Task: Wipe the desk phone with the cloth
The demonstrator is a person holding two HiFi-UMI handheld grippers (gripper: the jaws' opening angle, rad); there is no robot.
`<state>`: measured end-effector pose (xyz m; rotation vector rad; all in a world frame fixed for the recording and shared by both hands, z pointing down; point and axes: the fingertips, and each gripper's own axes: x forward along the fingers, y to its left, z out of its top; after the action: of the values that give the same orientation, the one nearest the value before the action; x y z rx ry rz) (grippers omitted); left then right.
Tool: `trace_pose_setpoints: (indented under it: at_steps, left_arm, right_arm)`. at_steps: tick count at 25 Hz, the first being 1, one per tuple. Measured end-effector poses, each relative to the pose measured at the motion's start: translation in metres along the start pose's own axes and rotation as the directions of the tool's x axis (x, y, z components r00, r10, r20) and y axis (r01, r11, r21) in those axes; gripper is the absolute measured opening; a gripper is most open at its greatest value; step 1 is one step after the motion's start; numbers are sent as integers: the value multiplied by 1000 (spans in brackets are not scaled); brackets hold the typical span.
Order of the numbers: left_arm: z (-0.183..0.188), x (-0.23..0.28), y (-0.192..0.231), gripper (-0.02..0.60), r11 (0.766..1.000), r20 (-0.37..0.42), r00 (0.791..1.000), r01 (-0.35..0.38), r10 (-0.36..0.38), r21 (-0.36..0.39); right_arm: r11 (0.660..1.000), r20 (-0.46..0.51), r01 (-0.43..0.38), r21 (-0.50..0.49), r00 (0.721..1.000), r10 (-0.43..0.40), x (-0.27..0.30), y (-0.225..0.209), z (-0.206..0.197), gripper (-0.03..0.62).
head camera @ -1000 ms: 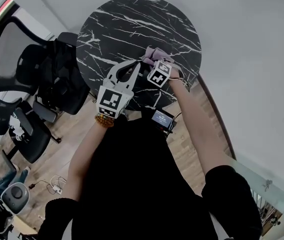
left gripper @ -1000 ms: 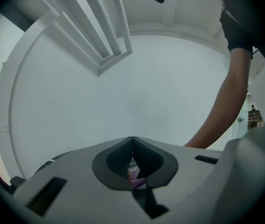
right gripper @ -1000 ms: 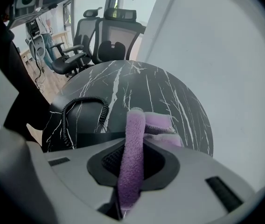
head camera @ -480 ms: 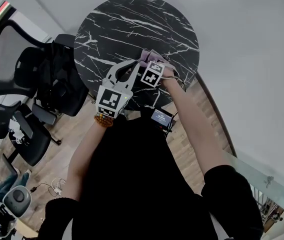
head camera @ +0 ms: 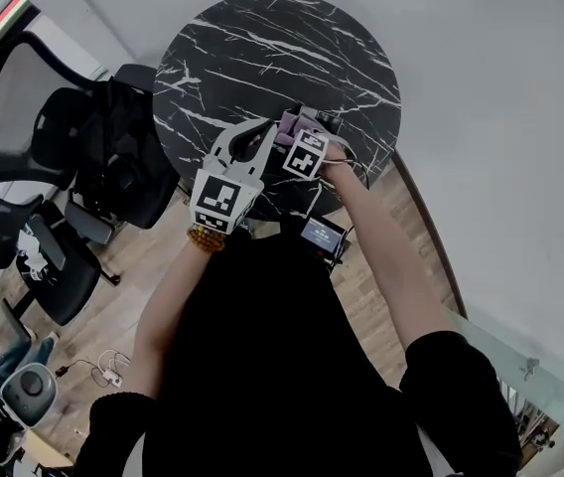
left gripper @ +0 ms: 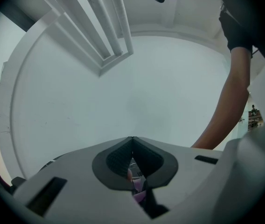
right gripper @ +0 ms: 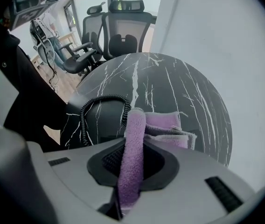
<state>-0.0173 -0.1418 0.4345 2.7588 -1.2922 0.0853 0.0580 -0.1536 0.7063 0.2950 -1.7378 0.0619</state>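
My right gripper [right gripper: 131, 146] is shut on a purple cloth [right gripper: 135, 125], which runs up between its jaws as a rolled strip. More of the cloth lies folded just beyond on the black marble table [right gripper: 170, 83]. A black coiled phone cord [right gripper: 100, 107] curls on the table left of the cloth; the phone's body is dark and hard to make out. In the head view the right gripper [head camera: 302, 137] and cloth [head camera: 295, 125] sit at the near edge of the table [head camera: 262, 48]. The left gripper [head camera: 258, 127] is close beside them. Its jaw tips [left gripper: 132, 139] meet, with nothing visible held.
Black office chairs [head camera: 64, 137] stand to the left of the table on the wooden floor, and more chairs [right gripper: 123, 27] show behind it. A white wall runs along the right. A small device with a lit screen [head camera: 322, 235] hangs at the person's front.
The right gripper with the cloth has shifted slightly left and a little nearer across the table's near edge. The left gripper has stayed where it was.
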Motion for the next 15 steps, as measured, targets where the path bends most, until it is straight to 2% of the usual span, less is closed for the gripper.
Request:
trace_pose_setpoints:
  at_steps: [9, 15]
  left_arm:
    - [-4, -2, 2, 12, 1000, -10, 1000, 0, 0, 3]
    - [-5, -3, 3, 12, 1000, -16, 1000, -1, 1, 1]
  right_arm:
    - [1000, 13, 1, 5, 1000, -1, 1, 4, 2, 58]
    - [999, 26, -38, 10, 999, 38, 4, 18, 3, 58]
